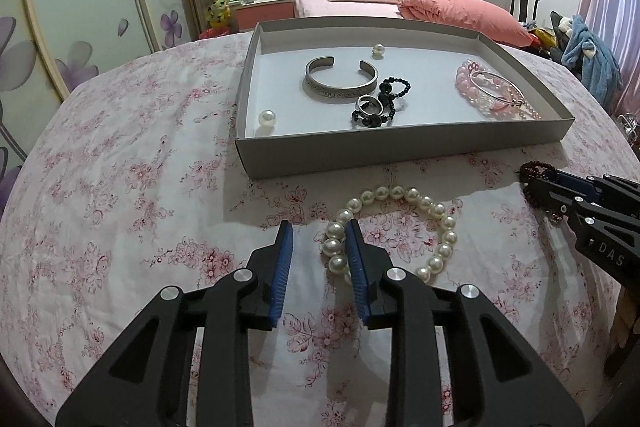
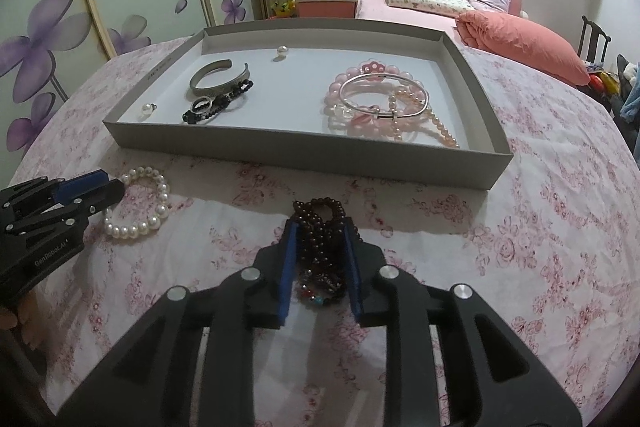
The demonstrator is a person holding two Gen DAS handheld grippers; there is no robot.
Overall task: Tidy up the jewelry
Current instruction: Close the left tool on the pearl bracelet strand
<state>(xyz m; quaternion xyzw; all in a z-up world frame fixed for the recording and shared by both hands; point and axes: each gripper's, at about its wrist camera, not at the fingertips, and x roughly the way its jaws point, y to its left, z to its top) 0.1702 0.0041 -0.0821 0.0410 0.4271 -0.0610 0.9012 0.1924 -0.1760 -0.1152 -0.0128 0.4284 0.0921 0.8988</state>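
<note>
Resting on the floral cloth (image 1: 120, 187), the white pearl bracelet (image 1: 400, 223) lies at the left gripper (image 1: 319, 231), whose jaws stand apart with one blue finger laid over the pearls at the loop's 9 o'clock edge. At 12 o'clock sits the grey tray (image 1: 400, 147), its near wall between both grippers and the jewelry inside: silver cuff (image 1: 340, 83), black bead strand (image 1: 384, 103), loose pearl (image 1: 267, 117). The right-wrist view alone shows the right gripper (image 2: 320, 231) with jaws part-open around the dark red bead bracelet (image 2: 320, 247); whether the pads press it, I cannot tell. It also shows the pink bead bracelets (image 2: 360, 95) and thin silver bangle (image 2: 384, 95) plainly.
</note>
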